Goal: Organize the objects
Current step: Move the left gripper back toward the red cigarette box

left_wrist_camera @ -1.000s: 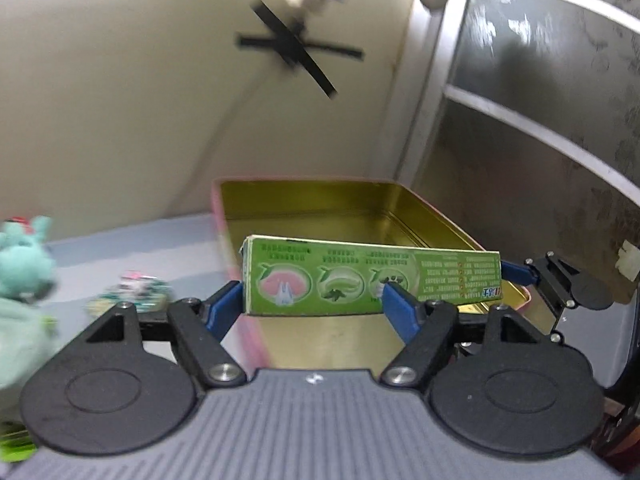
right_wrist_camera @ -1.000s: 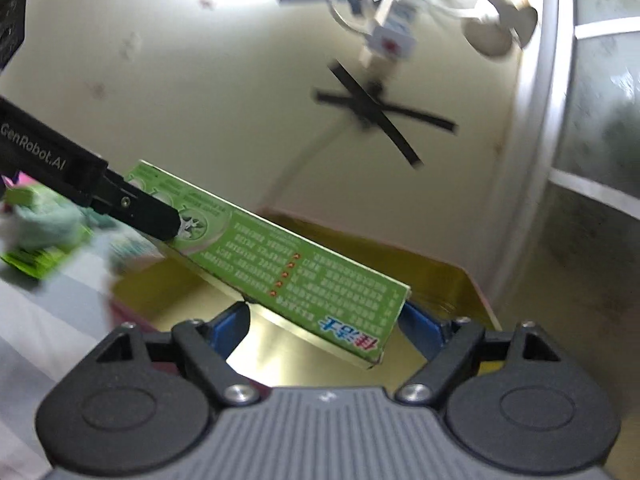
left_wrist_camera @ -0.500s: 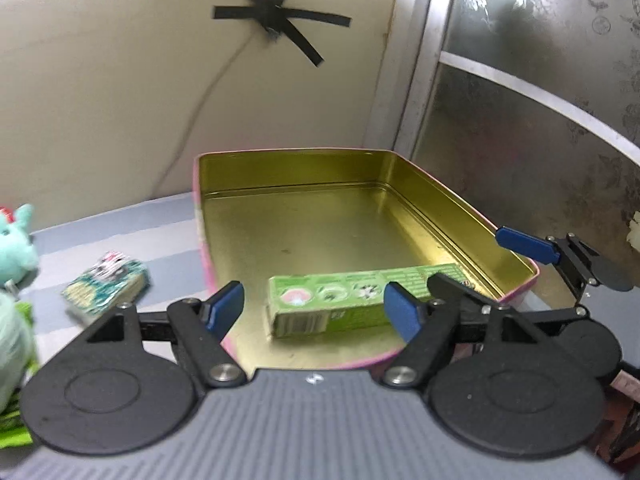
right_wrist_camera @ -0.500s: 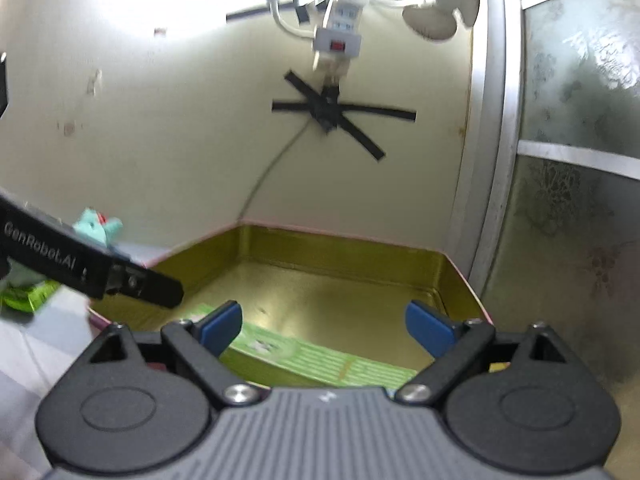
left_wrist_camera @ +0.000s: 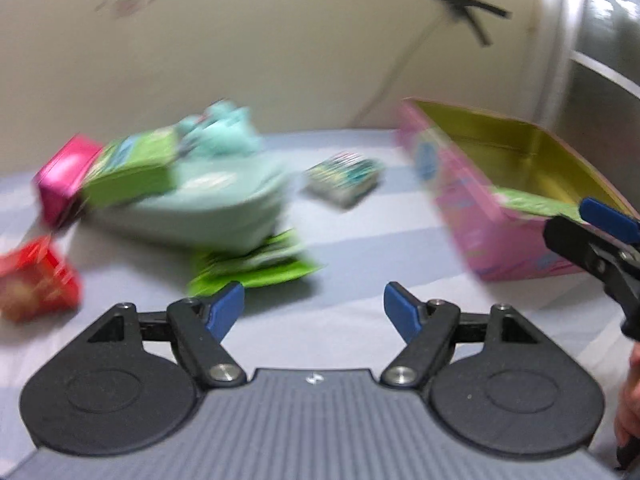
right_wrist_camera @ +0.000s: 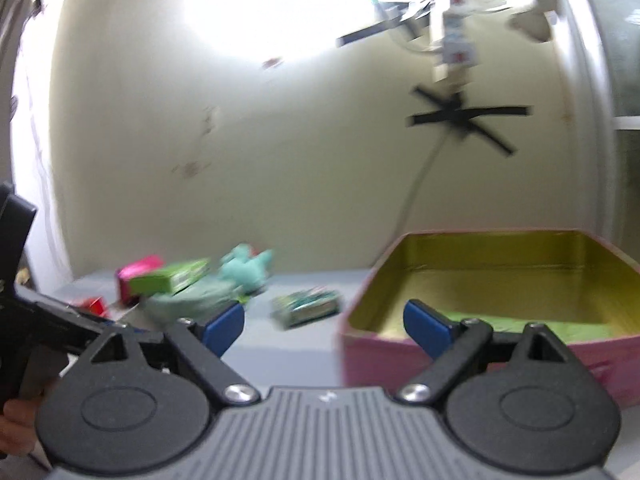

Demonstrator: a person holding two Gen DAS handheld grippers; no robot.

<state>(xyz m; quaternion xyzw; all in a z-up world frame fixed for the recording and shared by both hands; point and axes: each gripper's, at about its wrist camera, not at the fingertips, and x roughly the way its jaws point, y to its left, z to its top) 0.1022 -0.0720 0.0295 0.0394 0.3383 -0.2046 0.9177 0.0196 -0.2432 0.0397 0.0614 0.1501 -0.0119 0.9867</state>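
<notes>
— So, nearest to us, both grippers are empty. Our left gripper (left_wrist_camera: 314, 312) has its jaws spread over bare tabletop, and our right gripper (right_wrist_camera: 323, 326) has just been opening, with nothing between its jaws either.

— Right. Where do we stand on the task?

— One long green box (right_wrist_camera: 532, 322) lies flat inside the pink tin (left_wrist_camera: 500, 236), on our right. The rest waits on the table (left_wrist_camera: 360, 240) to the left: a flat green packet (left_wrist_camera: 256, 268) closest to the left gripper, a small patterned box (left_wrist_camera: 344, 178) beyond it, then a teal plush toy (left_wrist_camera: 224, 196) with a green carton (left_wrist_camera: 128, 172) leaning on it, a red box (left_wrist_camera: 36, 280) and a pink one (left_wrist_camera: 64, 176) at the far left.

— Which one should we go for?

— The flat packet looks easiest, we think. It is thin, so we should come in low and pinch an edge. The view is blurred, so we should steady ourselves before closing.
</notes>
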